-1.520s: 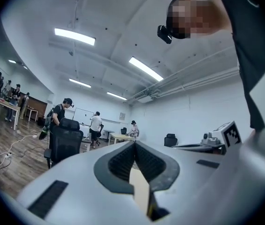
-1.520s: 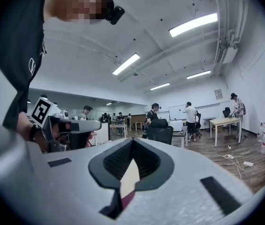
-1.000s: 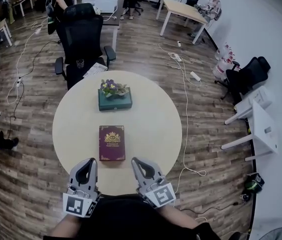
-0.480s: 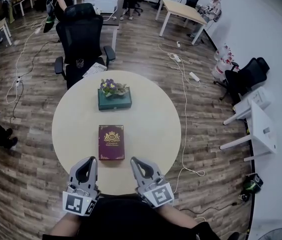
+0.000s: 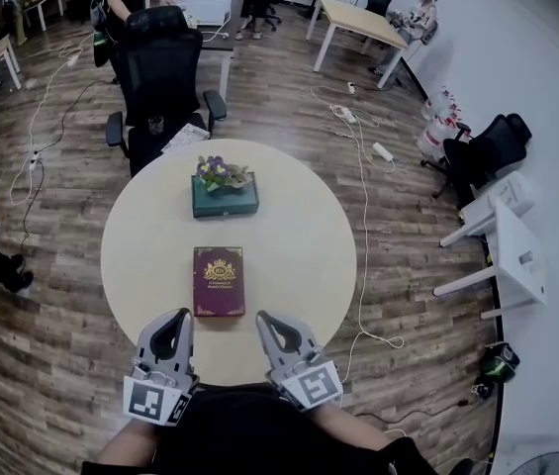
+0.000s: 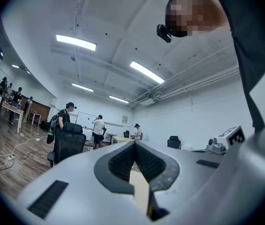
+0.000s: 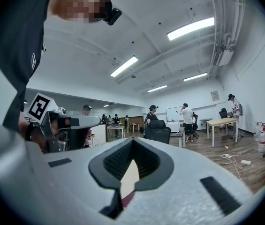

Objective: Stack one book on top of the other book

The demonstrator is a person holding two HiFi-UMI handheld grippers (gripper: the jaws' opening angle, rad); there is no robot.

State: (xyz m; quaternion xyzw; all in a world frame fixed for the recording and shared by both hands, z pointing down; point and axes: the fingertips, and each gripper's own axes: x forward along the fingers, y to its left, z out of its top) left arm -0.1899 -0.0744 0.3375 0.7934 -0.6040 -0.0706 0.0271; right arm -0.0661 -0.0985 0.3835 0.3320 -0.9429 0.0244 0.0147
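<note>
Head view had both books lying flat and apart on the table (image 5: 299, 236), the maroon book (image 5: 219, 281) toward the near edge and the teal book (image 5: 225, 196) farther back by the chair (image 5: 160, 77), with flowers (image 5: 222, 173) at its far edge. Left gripper (image 5: 173, 318) and right gripper (image 5: 264, 319) sat side by side at the near rim, one either side of the maroon book's near end, not touching it. Both gripper views showed the jaws pressed together with nothing between them, so neither had hold of anything.
</note>
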